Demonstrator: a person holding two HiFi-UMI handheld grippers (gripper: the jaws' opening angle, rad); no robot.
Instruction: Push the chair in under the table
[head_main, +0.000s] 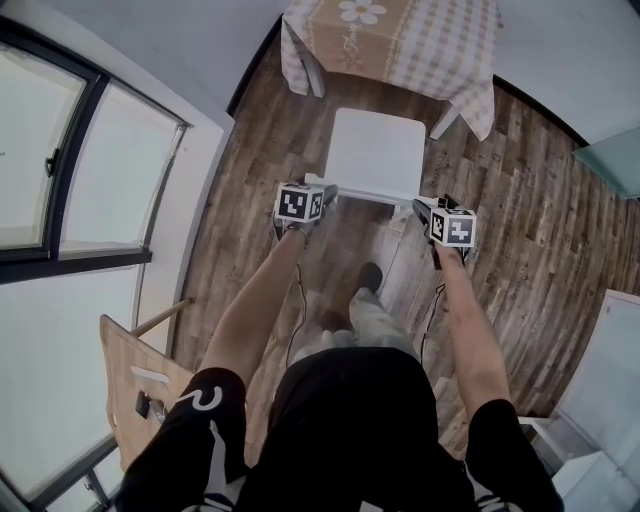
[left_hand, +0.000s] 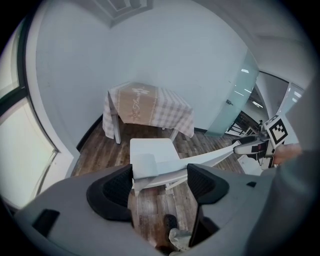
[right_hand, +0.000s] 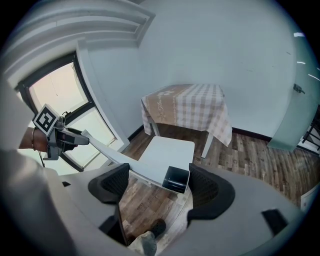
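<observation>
Window (head_main: 60, 150) far left, wooden board (head_main: 125, 360) below it. Left gripper (head_main: 322, 198) has its jaws apart around the left end of the white chair (head_main: 378, 150) backrest, and we see no pad pressing. The chair stands just short of the checked-cloth table (head_main: 400, 40), seat pointing at it, top rail running left-right. Right gripper (head_main: 428, 210), jaws wide too, is at the rail's right end. Only its view shows the rail's dark hollow end. The left gripper view adds a glass door (left_hand: 235, 100) on the right.

All 3 views (head's from above) share the chair (head_main: 378, 152).
</observation>
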